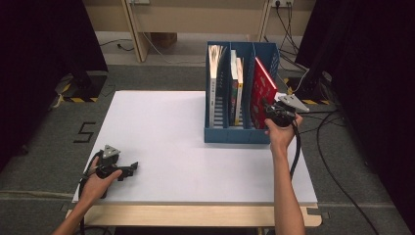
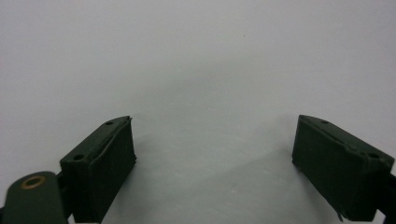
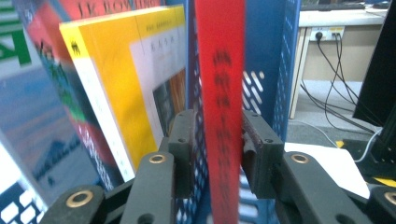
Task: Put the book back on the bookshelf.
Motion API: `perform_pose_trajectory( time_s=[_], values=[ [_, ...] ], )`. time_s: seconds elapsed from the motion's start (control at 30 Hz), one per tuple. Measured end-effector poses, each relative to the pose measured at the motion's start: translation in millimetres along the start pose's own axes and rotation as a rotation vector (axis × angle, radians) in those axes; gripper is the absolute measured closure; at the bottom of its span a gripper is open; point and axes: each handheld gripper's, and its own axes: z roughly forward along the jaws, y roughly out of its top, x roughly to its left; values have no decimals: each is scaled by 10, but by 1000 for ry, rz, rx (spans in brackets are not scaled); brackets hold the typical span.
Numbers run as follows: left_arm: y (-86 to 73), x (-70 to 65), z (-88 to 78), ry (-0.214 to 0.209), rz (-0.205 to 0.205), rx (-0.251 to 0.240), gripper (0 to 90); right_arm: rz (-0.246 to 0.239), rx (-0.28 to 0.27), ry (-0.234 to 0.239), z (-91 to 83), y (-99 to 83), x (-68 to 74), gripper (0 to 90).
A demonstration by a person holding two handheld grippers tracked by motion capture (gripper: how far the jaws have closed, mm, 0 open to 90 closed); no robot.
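Observation:
A blue file rack [image 1: 235,134] with three compartments stands on the white table [image 1: 161,142] at the right. A red book [image 1: 262,90] leans in its rightmost compartment. My right gripper [image 1: 270,108] is at the book's near edge. In the right gripper view the red book's spine [image 3: 219,70] stands between the jaws of my right gripper [image 3: 217,140]; a thin gap shows on the left side, so the pads do not clamp it. My left gripper [image 1: 132,169] rests at the table's front left, open [image 2: 215,154], with nothing between its jaws.
More books stand in the rack: one in the left compartment [image 1: 214,83] and two in the middle [image 1: 236,88], including a yellow one [image 3: 126,84]. Cables [image 1: 337,161] run across the floor at the right. A desk [image 3: 336,18] stands behind the rack.

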Motion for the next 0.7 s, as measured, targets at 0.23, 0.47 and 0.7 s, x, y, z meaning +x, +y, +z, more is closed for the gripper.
perform_pose_trajectory(
  time_s=[0.23,0.47,0.7],
  values=[
    [0,-1,-1,0,0,0,119,-81,41,-10,-146,-47,-30,678],
    [0,-1,0,1,0,0,119,-88,62,18,-266,-146,-92,684],
    [0,0,0,1,0,0,119,-121,85,43,-307,-221,-106,725]
  ],
)
